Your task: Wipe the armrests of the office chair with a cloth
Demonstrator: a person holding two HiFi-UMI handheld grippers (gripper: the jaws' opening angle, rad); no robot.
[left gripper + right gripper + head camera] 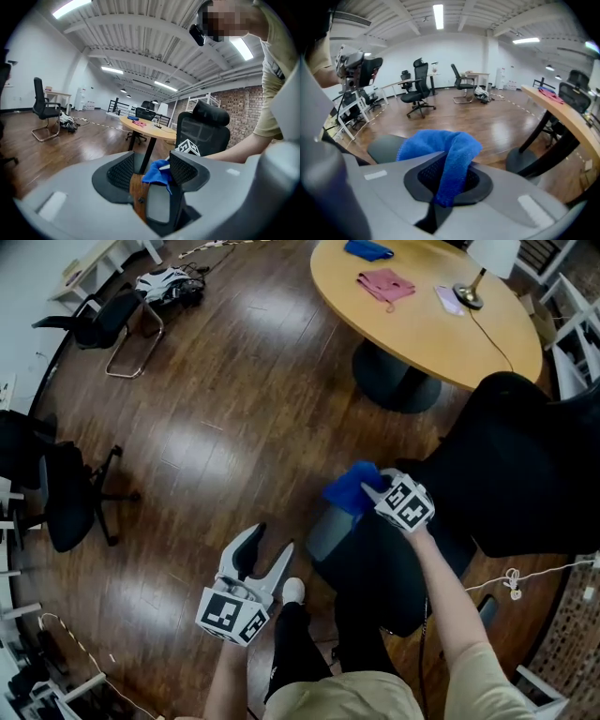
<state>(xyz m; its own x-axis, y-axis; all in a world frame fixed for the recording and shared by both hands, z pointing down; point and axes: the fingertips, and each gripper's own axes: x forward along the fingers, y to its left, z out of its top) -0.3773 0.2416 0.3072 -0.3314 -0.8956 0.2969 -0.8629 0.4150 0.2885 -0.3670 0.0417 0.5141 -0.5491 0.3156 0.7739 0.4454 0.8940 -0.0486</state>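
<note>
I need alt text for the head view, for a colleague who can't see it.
The right gripper, shut on a blue cloth, holds it at the grey armrest of a black office chair. The left gripper hangs open and empty over the wood floor.

Bare wood floor (206, 409) lies open left of the office chair (506, 465); the round table (422, 324) crowds its far side.

A round wooden counter (422, 320) stands on a shiny brown floor (206, 427). A pink cloth (385, 284) lies near the counter's far edge. A dark blue cloth (367, 249) lies right at that edge. A lamp (479, 277) stands near the right edge. Its cord (492, 334) runs across the top. Two black chairs (66, 493) (108, 322) stand far off, well apart.
</note>
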